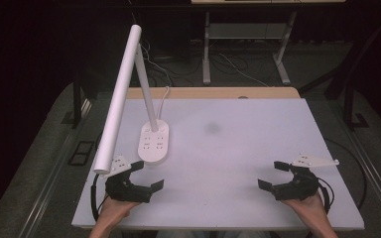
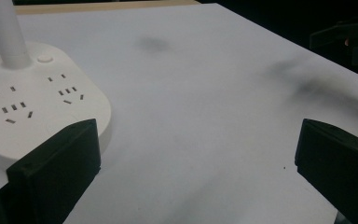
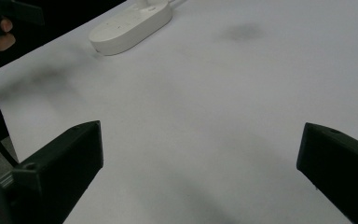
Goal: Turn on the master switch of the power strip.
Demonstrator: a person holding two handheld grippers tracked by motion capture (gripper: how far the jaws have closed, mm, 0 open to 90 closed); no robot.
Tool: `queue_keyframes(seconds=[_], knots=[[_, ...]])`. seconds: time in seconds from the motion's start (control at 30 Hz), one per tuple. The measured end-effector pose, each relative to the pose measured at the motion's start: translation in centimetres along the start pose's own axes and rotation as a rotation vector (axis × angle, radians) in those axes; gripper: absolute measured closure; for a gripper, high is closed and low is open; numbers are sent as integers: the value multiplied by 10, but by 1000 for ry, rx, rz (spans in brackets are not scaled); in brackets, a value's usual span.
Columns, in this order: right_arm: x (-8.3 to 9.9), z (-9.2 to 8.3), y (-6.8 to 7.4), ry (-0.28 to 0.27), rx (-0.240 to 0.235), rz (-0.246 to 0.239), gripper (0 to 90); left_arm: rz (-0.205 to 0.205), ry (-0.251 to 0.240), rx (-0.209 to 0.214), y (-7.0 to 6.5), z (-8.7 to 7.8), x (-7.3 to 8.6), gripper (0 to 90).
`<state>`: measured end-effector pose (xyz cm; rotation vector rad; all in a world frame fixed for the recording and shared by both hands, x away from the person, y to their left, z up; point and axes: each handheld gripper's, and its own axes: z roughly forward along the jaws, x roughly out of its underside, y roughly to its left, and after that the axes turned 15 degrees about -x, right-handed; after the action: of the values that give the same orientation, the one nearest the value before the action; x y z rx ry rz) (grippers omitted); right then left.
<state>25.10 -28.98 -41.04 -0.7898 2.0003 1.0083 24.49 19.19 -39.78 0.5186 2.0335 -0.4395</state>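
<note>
1. A white table (image 1: 238,148) with a pale wood strip along its far edge stands in a dark room; grey carpet lies around it.
2. At 7 o'clock on the table, nearest the person, the left gripper (image 1: 146,174) rests low at the near edge, held in the person's left hand (image 1: 110,210). Its black jaws stand wide apart with nothing between them.
3. At 5 o'clock, the right gripper (image 1: 272,174) sits in the right hand (image 1: 310,208), its jaws likewise spread wide and empty, with bare table between them in the right gripper view.
4. Just beyond the left gripper, toward 10 o'clock, a white desk lamp (image 1: 129,84) stands on an oval base (image 1: 154,141) that carries socket holes on top. In the left gripper view the base (image 2: 37,102) lies just beside that gripper's left jaw; whether they touch cannot be told.
5. The lamp's long tube head slants down toward the near left edge, its end over the left gripper.
6. A faint grey smudge (image 1: 212,128) marks the table at centre.
7. At 12 o'clock, past the table, metal desk legs (image 1: 206,49) and loose cables (image 1: 228,64) lie on the floor.
</note>
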Motion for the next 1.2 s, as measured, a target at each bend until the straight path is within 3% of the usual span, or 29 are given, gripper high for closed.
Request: queue_keyframes(seconds=[0.83,1.2], knots=[[3,3,-1,26,7,14,0,28,62,-4,15,0,-21,0],[3,4,-1,28,12,13,0,32,75,-36,29,-3,-33,0]])
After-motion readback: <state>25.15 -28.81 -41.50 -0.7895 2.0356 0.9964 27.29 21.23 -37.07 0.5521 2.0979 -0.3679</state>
